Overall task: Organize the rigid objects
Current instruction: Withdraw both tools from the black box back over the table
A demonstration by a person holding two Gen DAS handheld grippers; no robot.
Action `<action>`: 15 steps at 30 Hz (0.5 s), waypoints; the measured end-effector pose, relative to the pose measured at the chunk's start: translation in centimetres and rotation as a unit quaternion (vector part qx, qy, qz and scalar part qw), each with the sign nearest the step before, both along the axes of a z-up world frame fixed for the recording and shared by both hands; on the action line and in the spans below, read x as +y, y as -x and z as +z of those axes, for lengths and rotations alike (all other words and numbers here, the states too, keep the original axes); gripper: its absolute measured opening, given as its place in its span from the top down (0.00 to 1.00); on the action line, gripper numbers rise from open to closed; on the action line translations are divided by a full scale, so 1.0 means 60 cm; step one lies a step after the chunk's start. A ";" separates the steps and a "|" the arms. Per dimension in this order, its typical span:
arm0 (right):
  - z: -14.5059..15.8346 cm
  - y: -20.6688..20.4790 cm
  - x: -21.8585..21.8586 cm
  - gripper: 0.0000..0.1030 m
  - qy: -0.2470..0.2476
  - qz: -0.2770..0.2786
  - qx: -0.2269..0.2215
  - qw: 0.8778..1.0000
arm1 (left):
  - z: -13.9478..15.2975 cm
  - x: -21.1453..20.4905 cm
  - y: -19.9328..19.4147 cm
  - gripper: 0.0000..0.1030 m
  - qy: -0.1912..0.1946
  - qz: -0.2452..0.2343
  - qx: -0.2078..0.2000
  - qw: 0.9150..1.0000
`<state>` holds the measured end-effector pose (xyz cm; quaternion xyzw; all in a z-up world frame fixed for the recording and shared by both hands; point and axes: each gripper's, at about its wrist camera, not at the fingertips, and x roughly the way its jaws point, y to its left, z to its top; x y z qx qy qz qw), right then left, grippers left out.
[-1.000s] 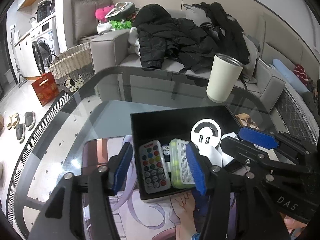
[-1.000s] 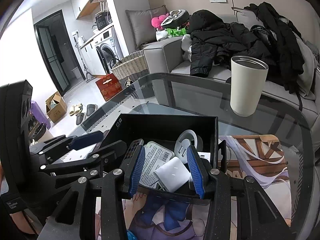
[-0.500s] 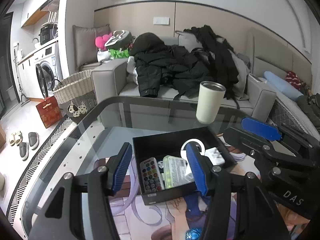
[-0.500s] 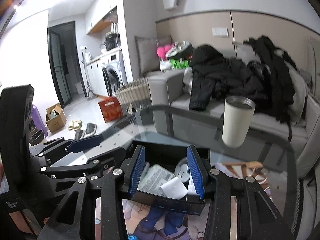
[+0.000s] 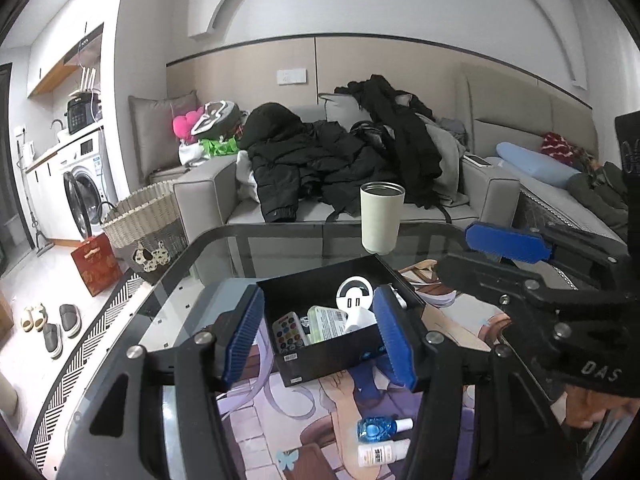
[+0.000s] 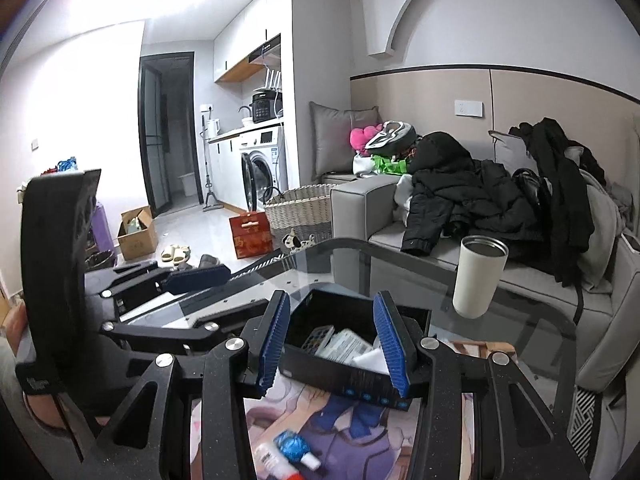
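A black open box (image 5: 320, 354) sits on the glass table, also in the right wrist view (image 6: 344, 380). It holds a remote with coloured buttons (image 5: 289, 329), a green-white packet (image 5: 325, 321), a round white USB hub (image 5: 354, 294) and a white block (image 6: 374, 358). My left gripper (image 5: 318, 340) is open and empty, above and in front of the box. My right gripper (image 6: 334, 342) is open and empty, also in front of the box. A small blue bottle (image 5: 378, 428) and a white bottle (image 5: 382, 453) lie on the printed mat near me.
A cream tumbler (image 5: 381, 222) stands at the table's far edge behind the box. A printed mat (image 5: 288, 432) covers the near table. A grey sofa with black jackets (image 5: 320, 160) is beyond, a wicker basket (image 5: 144, 220) and red box on the floor left.
Both grippers have pulled back and risen away from the box, and both stay open. The white block that sat between the right fingers now lies in the box. Two bottles have come into view.
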<state>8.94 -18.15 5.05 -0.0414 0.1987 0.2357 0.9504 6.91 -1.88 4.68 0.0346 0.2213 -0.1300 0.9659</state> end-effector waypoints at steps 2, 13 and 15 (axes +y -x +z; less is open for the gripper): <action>-0.004 0.009 -0.004 0.57 0.003 0.000 0.004 1.000 | -0.002 -0.001 0.007 0.43 -0.006 -0.005 -0.003 1.000; -0.020 -0.009 -0.018 0.57 0.013 -0.009 0.032 0.999 | -0.055 -0.033 0.001 0.43 -0.053 -0.080 0.058 0.994; -0.027 -0.016 -0.019 0.57 0.018 -0.009 0.037 0.999 | -0.070 -0.045 0.006 0.43 -0.066 -0.099 0.070 0.990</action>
